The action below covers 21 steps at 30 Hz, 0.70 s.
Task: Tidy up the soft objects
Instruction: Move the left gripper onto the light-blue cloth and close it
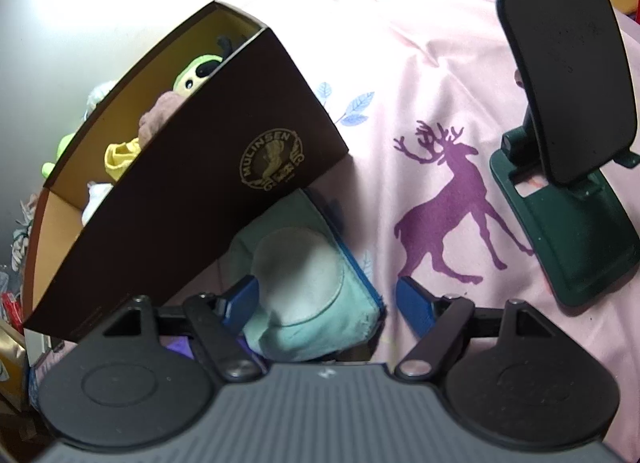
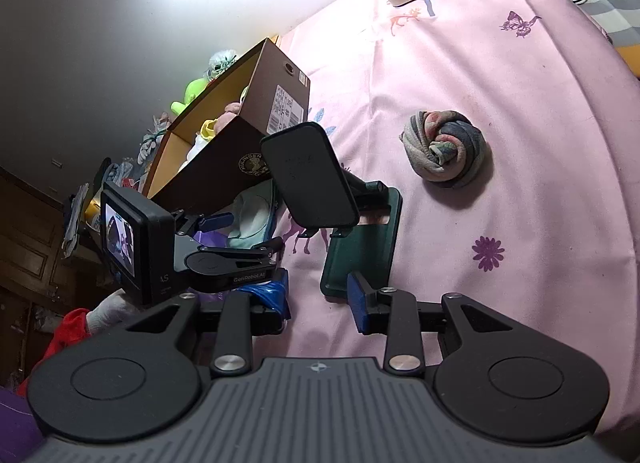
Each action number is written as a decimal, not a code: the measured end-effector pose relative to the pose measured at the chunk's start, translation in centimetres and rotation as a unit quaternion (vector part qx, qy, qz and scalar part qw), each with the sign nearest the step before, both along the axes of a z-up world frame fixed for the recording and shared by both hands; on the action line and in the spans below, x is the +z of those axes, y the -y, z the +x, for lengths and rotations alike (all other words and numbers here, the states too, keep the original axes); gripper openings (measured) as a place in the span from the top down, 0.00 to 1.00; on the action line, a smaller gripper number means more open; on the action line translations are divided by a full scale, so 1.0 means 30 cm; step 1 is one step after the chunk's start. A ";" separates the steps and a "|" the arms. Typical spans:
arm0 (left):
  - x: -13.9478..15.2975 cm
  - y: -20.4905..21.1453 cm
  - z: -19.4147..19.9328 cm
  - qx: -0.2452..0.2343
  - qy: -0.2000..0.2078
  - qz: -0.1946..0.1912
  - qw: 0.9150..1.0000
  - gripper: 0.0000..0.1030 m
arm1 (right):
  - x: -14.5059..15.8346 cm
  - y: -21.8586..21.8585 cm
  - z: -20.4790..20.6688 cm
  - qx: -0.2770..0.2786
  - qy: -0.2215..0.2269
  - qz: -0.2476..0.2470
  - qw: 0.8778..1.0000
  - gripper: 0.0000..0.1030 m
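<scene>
**The teal pouch sits right between your left fingers**

A pink bed sheet [image 2: 500, 143] with purple deer and flowers fills the scene, with a white wall behind it. A brown shoe box [image 1: 208, 167] stands at the edge, and soft toys already lie inside it. A dark phone stand [image 1: 568, 167] is off to the side.

Your left gripper [image 1: 326, 303] is spread wide. The teal pouch [image 1: 312, 291] lies in the gap between its blue fingers, just under the box's front wall. The pads do not seem to press on it yet, so it holds nothing. The pouch's long side looks to run across the gap, so I think a squeeze would catch it.

Your right gripper [image 2: 320, 305] is open only a little way, and nothing is in it. The rolled striped sock ball [image 2: 444, 149] lies well ahead of it and to its right, alone on the sheet. Your right hand is the nearer one for that.
</scene>
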State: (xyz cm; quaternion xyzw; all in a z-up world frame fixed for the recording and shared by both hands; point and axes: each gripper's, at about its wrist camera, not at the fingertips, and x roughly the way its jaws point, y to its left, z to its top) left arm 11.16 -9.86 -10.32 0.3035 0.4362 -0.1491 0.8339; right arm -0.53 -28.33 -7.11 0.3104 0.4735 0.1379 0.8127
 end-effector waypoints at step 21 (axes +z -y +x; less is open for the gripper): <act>0.080 -0.094 0.078 0.063 -0.068 -0.162 0.982 0.94 | -0.041 0.083 0.034 -0.026 -0.012 0.037 0.999 0.84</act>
